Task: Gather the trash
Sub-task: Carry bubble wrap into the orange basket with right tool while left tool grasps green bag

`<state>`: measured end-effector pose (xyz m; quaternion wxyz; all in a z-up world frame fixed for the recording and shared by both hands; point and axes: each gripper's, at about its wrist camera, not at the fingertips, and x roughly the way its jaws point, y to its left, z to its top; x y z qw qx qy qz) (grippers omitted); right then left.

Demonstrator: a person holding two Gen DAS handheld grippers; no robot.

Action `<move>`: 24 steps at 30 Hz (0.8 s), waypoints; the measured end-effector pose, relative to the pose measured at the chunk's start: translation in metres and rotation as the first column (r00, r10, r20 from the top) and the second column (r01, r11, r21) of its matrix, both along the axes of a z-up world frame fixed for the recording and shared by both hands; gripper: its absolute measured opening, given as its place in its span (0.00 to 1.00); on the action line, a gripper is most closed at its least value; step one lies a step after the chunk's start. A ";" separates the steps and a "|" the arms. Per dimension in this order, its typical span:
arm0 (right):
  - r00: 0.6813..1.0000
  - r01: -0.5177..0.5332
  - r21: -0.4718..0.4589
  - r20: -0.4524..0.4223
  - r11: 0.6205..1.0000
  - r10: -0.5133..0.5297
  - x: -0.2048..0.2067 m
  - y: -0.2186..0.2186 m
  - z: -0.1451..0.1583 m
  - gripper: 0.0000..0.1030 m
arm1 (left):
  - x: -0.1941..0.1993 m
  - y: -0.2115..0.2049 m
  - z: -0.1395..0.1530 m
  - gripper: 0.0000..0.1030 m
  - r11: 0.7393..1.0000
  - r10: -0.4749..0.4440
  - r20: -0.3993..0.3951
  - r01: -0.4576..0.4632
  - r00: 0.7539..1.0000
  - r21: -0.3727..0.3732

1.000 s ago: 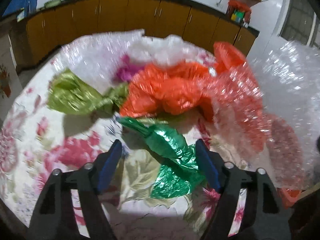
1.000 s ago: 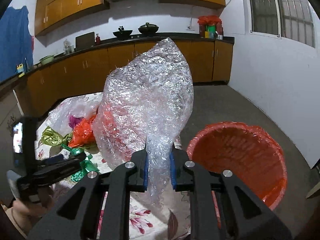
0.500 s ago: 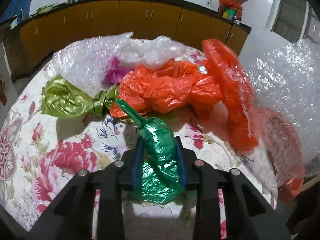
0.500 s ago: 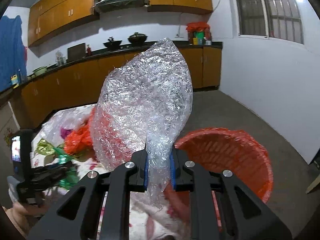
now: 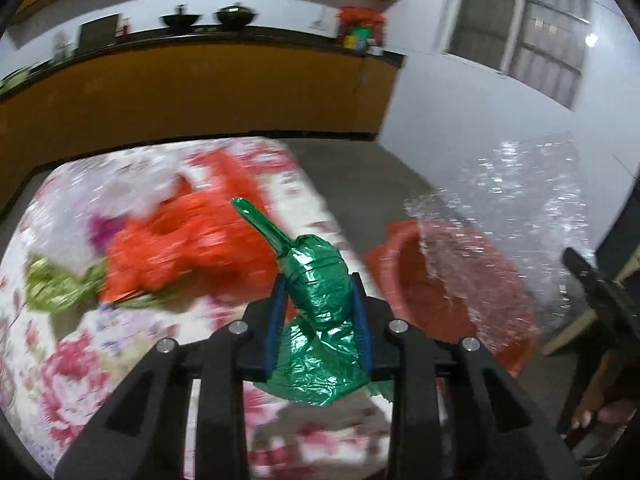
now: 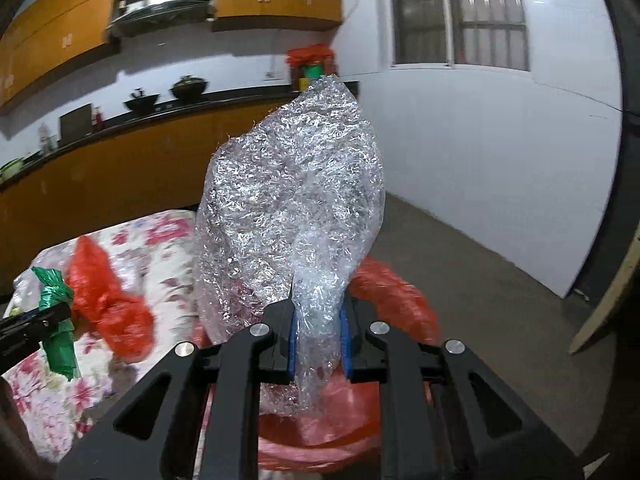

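Note:
My left gripper [image 5: 320,312] is shut on a crumpled green foil bag [image 5: 320,292], lifted off the flowered tablecloth [image 5: 80,360]. The same green foil bag [image 6: 56,320] shows at the left of the right wrist view. My right gripper [image 6: 318,332] is shut on a big sheet of clear bubble wrap [image 6: 292,200], which stands above the red bin [image 6: 400,300]. In the left wrist view the bubble wrap [image 5: 520,232] hangs in front of the red bin [image 5: 440,292], beside the table's right edge.
On the table lie orange plastic bags [image 5: 188,244], a yellow-green foil bag [image 5: 52,288], a magenta scrap [image 5: 100,228] and more clear wrap [image 5: 132,184]. Orange cabinets [image 5: 200,100] run along the back wall. Grey floor [image 6: 500,280] stretches to the right of the bin.
The left gripper closed on the green foil bag, lifted it and swung right toward the bin. The right gripper carried the bubble wrap rightward until it stood over the red bin.

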<state>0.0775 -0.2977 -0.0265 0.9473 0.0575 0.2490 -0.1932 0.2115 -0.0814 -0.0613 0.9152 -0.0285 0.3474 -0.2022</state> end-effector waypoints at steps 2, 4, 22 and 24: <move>1.000 0.031 -0.007 -0.003 1.000 -0.031 -0.005 -0.011 0.000 0.16 | 0.001 -0.024 0.004 0.30 0.998 -0.055 0.007 0.055 0.998 -0.007; 0.999 0.046 -0.013 -0.005 0.999 -0.046 -0.008 -0.018 0.000 0.16 | 0.004 -0.048 0.006 0.30 0.995 -0.103 0.013 0.103 0.995 -0.009; 0.999 0.042 0.088 -0.035 0.995 -0.039 -0.004 -0.054 -0.014 0.16 | 0.011 -0.147 -0.022 0.31 0.954 -0.299 -0.018 0.299 0.954 0.016; 0.998 0.044 0.106 -0.038 0.993 -0.040 -0.002 -0.060 -0.016 0.16 | 0.013 -0.149 -0.024 0.31 0.952 -0.305 -0.024 0.305 0.952 0.017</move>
